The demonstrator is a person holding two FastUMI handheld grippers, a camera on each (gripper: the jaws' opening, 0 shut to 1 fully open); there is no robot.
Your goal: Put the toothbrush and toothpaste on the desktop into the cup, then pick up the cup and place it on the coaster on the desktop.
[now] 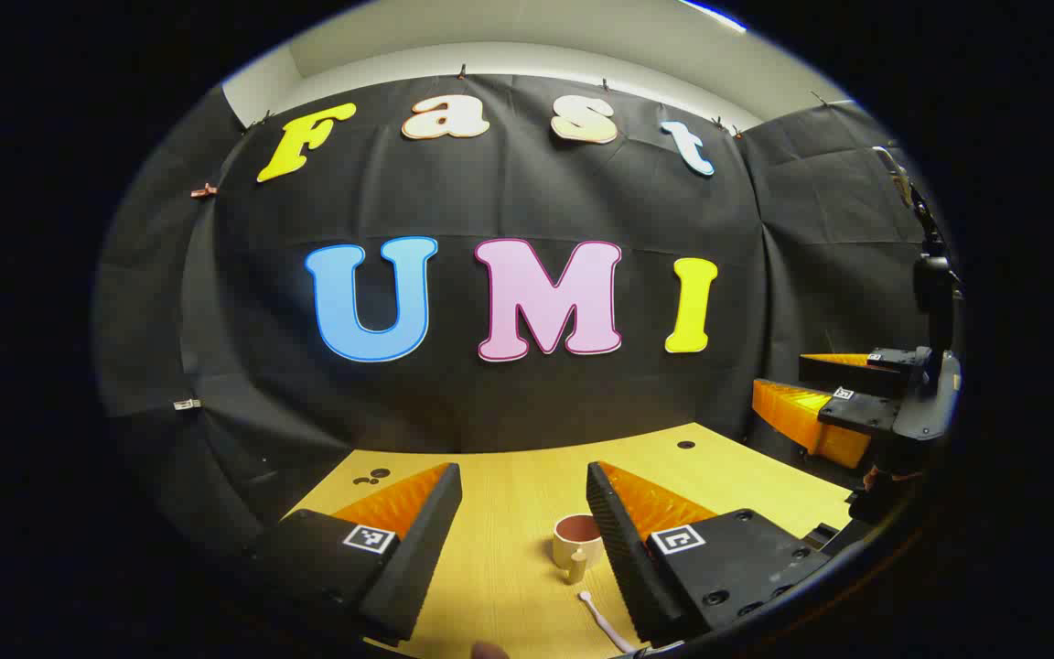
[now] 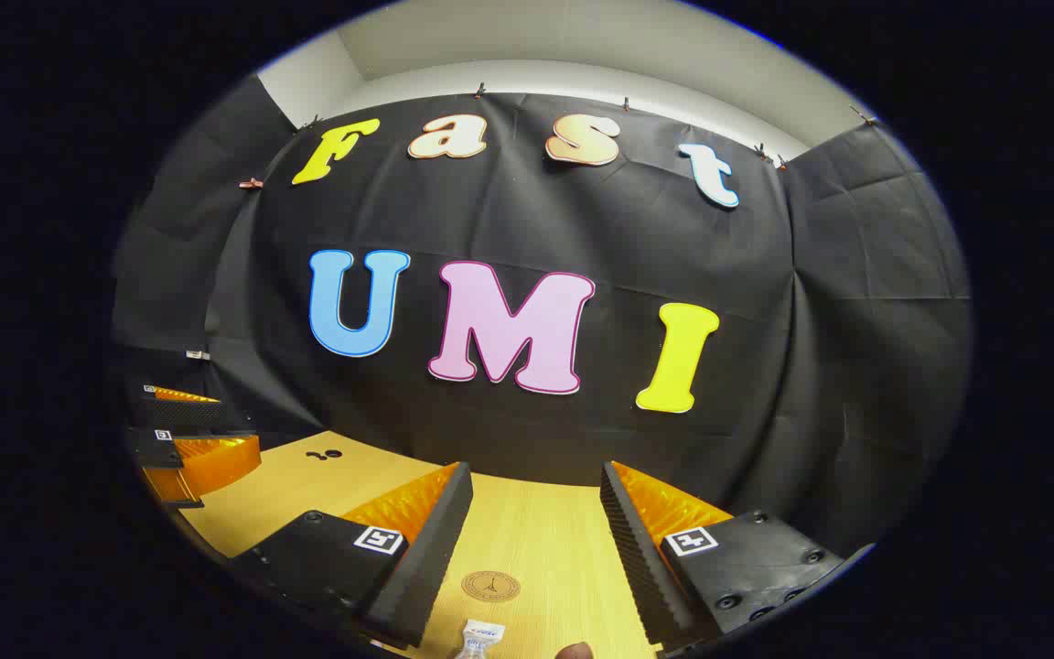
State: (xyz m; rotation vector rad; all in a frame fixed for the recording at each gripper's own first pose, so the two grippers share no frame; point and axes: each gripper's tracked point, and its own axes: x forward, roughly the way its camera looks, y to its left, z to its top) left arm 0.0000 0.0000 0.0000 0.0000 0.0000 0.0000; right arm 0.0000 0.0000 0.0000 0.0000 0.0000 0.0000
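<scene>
We hold both grippers level above the desktop (image 1: 509, 549), left gripper (image 1: 524, 513) and right gripper (image 2: 536, 517) spread, grasping nothing

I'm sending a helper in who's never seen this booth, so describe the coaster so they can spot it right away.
Start at the light wooden desktop in front of the black cloth wall. In the right gripper view, the coaster lies flat on it, between the open right tool's fingers. It is a thin round tan disc with a small dark emblem in the middle, unlike the clear-capped toothpaste just nearer the camera.
</scene>
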